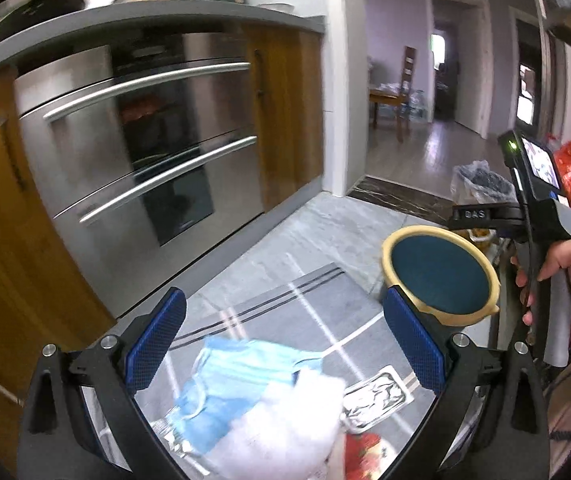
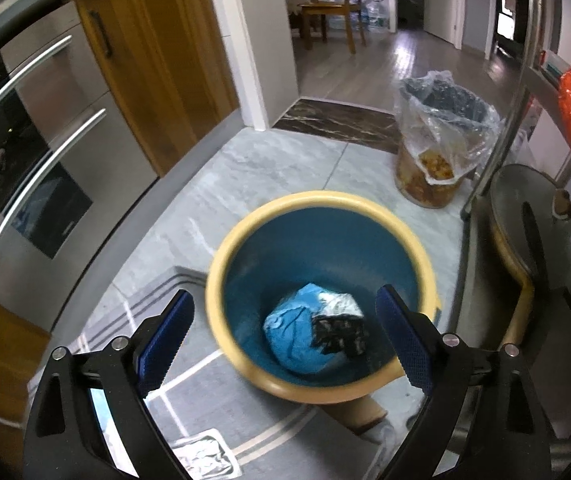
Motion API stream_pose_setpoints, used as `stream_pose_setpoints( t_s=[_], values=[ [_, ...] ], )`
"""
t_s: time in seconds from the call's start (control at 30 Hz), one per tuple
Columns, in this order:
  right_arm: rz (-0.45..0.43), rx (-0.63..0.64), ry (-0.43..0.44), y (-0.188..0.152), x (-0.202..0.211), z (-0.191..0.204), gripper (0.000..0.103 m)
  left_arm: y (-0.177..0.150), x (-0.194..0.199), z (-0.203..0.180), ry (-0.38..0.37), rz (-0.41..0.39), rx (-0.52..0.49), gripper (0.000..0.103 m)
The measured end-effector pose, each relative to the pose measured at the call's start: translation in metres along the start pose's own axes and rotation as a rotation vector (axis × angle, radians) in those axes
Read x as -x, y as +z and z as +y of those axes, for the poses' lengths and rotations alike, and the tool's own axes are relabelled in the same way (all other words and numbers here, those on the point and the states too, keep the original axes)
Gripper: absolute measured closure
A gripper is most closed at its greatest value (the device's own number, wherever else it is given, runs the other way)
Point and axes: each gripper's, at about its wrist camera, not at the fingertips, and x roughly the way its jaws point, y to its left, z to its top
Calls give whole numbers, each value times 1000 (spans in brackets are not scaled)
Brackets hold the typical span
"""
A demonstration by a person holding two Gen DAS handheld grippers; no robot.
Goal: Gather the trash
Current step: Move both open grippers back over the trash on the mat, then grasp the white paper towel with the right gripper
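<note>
Kitchen floor, grey stone tile under a striped mat (image 1: 285,312). We keep the round blue bin (image 2: 317,248), yellow-rimmed, on the mat within reach of both tools. Inside it lies a crumpled blue-and-black wrapper (image 2: 313,336), so collecting is partly done. Our right gripper (image 2: 283,336) hangs over the bin, tongs spread, holding nothing. Our left gripper (image 1: 285,344), also spread, hovers above a soft blue face mask (image 1: 237,384), white tissue (image 1: 285,428) and what seems a foil packet (image 1: 377,396).
</note>
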Motion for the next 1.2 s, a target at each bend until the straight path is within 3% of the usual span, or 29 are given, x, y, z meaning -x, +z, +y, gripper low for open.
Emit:
stream_pose_setpoints(
  t_s=[0.3, 0.57, 0.8, 1.0, 1.2],
  values=[
    [82, 78, 106, -31, 2, 52, 11, -27, 4, 63, 113, 11, 119, 6],
    [172, 180, 191, -71, -2, 110, 11, -56, -11, 108, 178, 145, 183, 6],
    [284, 297, 191, -116, -19, 148, 11, -80, -28, 123, 209, 238, 173, 6],
    [386, 291, 199, -134, -37, 147, 11, -89, -41, 130, 215, 300, 223, 6],
    [439, 312, 189, -143, -53, 145, 11, -90, -54, 123, 209, 325, 197, 6]
  ],
)
